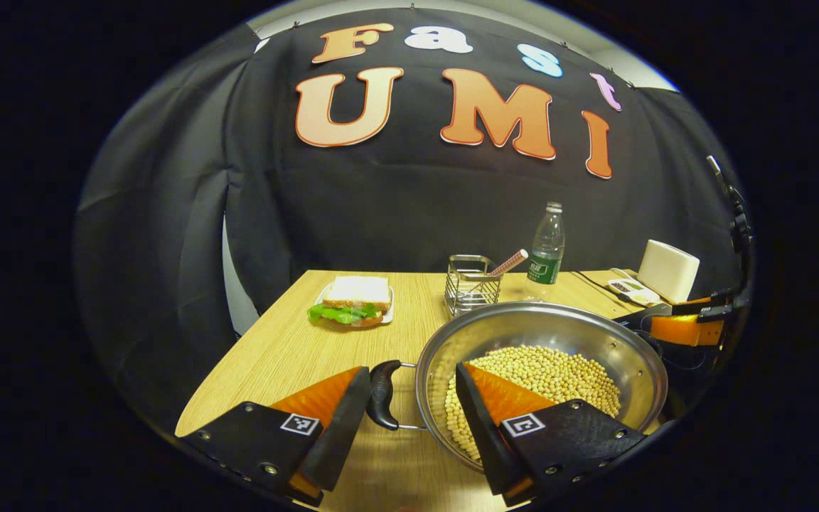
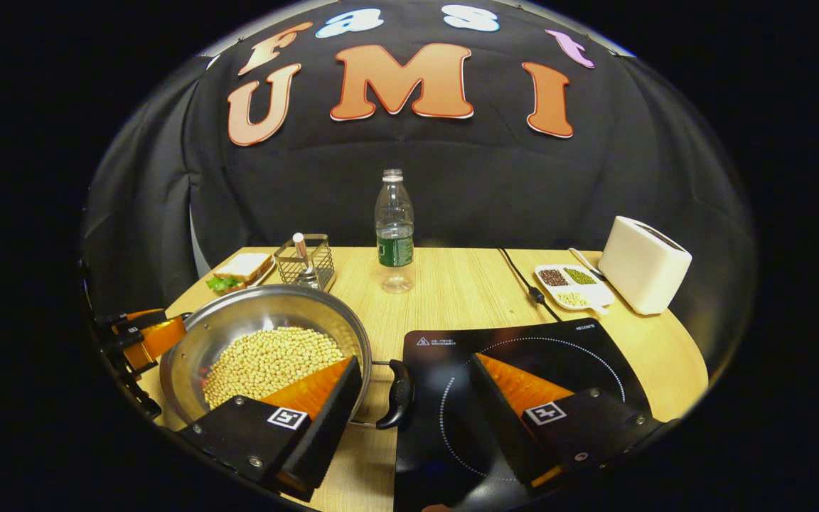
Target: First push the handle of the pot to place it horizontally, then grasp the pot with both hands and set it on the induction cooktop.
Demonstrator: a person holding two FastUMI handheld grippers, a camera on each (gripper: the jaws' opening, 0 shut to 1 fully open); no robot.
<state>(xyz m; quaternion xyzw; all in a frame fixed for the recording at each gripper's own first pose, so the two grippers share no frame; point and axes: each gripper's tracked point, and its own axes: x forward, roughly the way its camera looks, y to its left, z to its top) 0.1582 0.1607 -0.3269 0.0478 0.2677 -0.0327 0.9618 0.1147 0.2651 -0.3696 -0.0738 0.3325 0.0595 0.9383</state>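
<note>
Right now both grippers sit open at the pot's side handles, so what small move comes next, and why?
Probably close both grippers. The left gripper is open with the pot's left handle between its fingers, the right gripper likewise around the right handle. The pot of soybeans sits beside the induction cooktop, not on it.

cooktop (image 2: 523, 398) front edge cut off
</note>
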